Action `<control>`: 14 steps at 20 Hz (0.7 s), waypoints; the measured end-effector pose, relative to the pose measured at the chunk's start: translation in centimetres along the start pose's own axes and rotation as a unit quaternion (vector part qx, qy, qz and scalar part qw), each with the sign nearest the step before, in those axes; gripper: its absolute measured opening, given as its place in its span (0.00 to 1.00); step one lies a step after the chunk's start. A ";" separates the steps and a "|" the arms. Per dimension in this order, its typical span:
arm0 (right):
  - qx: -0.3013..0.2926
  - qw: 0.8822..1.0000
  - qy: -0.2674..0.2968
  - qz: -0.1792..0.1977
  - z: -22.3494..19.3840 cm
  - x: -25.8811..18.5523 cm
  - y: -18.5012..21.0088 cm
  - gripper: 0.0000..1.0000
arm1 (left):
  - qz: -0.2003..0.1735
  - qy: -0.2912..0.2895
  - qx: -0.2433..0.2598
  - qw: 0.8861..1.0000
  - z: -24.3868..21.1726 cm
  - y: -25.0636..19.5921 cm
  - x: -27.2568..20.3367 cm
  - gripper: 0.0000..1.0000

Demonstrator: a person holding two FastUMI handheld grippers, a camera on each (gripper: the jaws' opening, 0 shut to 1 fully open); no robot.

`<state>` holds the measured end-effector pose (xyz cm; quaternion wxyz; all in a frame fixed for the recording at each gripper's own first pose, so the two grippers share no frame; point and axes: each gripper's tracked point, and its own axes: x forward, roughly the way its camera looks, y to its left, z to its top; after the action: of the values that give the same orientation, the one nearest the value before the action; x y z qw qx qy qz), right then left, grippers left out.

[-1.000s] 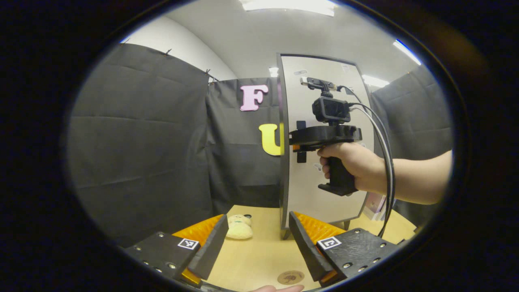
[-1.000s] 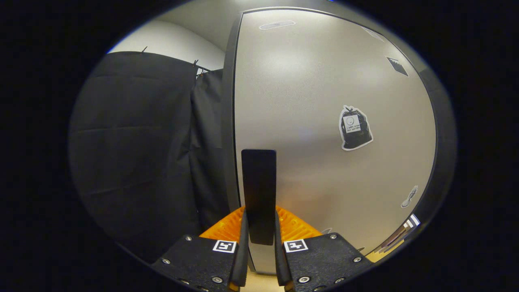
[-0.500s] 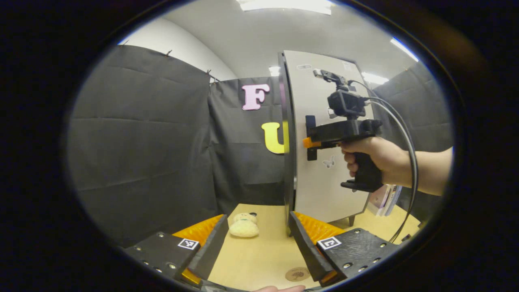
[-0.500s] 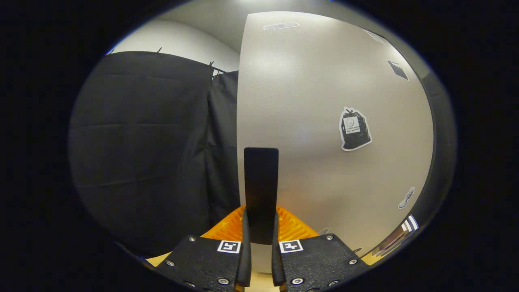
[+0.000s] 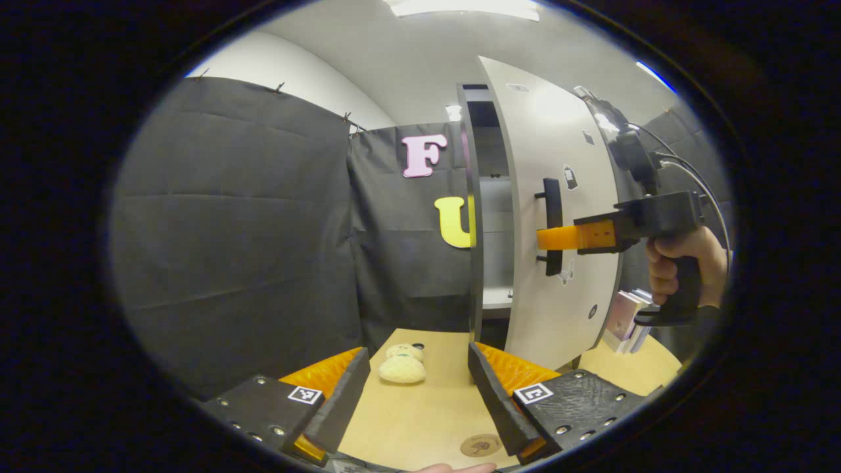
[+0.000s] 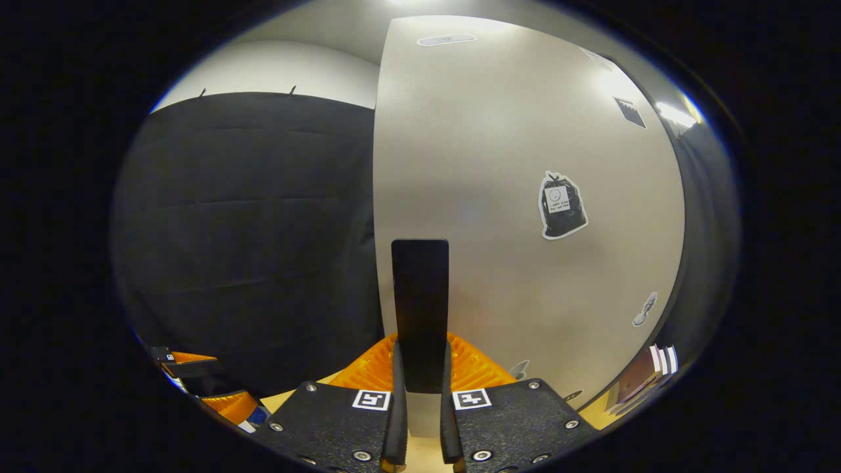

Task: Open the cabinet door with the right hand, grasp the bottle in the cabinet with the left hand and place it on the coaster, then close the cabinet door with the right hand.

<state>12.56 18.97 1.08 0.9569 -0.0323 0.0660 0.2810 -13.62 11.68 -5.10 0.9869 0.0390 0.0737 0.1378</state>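
Black cloth walls enclose your booth on the left and behind, and a tan table forms the work surface.

Near to far, left gripper view: your left gripper sits low over the table with its two fingers spread wide apart and nothing between them. A round brown coaster lies flat on the table just in front of the right-hand finger. A small cream plush toy rests on the table farther on, between the finger lines. Beyond it stands the cabinet, with its pale door swung partly away from the frame, so a gap shows a shelf inside. You cannot make out the bottle in that gap. Your right gripper reaches in from the right, held by a hand, and meets the dark upright door handle. A stack of books stands on the table beside the cabinet.

Right gripper view: your right gripper's fingers are closed on the door handle, one pressed against each side. The door carries several small stickers. Your left gripper appears at lower left.
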 end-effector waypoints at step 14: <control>0.011 1.000 -0.003 0.020 -0.7 -3.7 -3.5 0.20 | -0.044 -0.033 -0.011 0.998 5.9 -12.6 -2.5 0.88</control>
<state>11.27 13.97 1.00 0.9517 -0.0197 0.0668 0.2991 -11.71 -1.47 -0.17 0.9943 0.0290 0.0414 0.0937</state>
